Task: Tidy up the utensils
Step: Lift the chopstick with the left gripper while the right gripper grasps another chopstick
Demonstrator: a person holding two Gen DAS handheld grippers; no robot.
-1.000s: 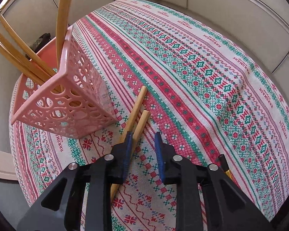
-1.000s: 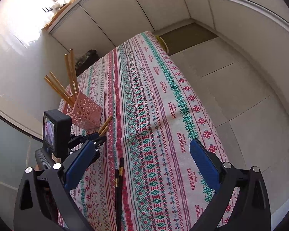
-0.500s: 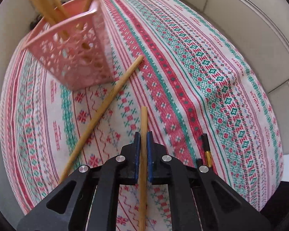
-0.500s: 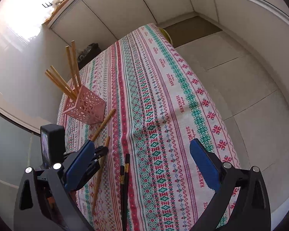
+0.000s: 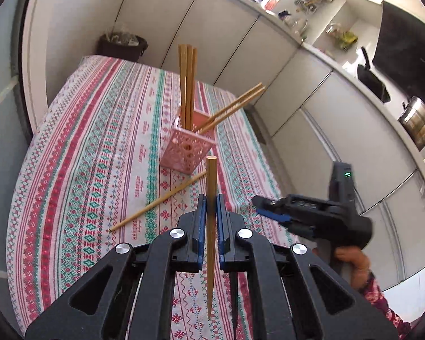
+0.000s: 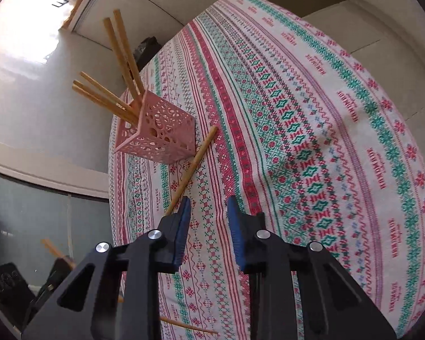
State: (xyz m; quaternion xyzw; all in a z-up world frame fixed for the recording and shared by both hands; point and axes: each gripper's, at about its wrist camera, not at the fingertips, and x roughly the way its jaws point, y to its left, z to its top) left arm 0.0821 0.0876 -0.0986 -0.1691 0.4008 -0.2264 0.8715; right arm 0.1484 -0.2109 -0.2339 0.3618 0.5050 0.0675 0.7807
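Observation:
My left gripper (image 5: 211, 212) is shut on a light wooden chopstick (image 5: 211, 181), held off the cloth with its thick end toward the pink lattice holder (image 5: 185, 150). Several wooden chopsticks (image 5: 187, 85) stand in the holder. One more wooden chopstick (image 5: 158, 201) lies slanted on the patterned tablecloth (image 5: 85, 155) just before the holder. My right gripper (image 6: 208, 209) hovers low over the cloth, its jaws closing with only cloth showing between them. The loose chopstick (image 6: 195, 161) runs behind its left finger. A dark chopstick (image 5: 235, 297) shows under my left gripper.
A dark bin (image 5: 121, 45) stands past the table's far end. White cabinets and a counter with a pan (image 5: 371, 79) and pot (image 5: 418, 119) run along the right. A hand (image 5: 351, 257) holds the right gripper (image 5: 262, 206) near the table's right edge.
The left gripper shut on one of the two wooden chopsticks, lifted it and swung to face the holder. The right gripper dropped toward the cloth and its jaws narrowed.

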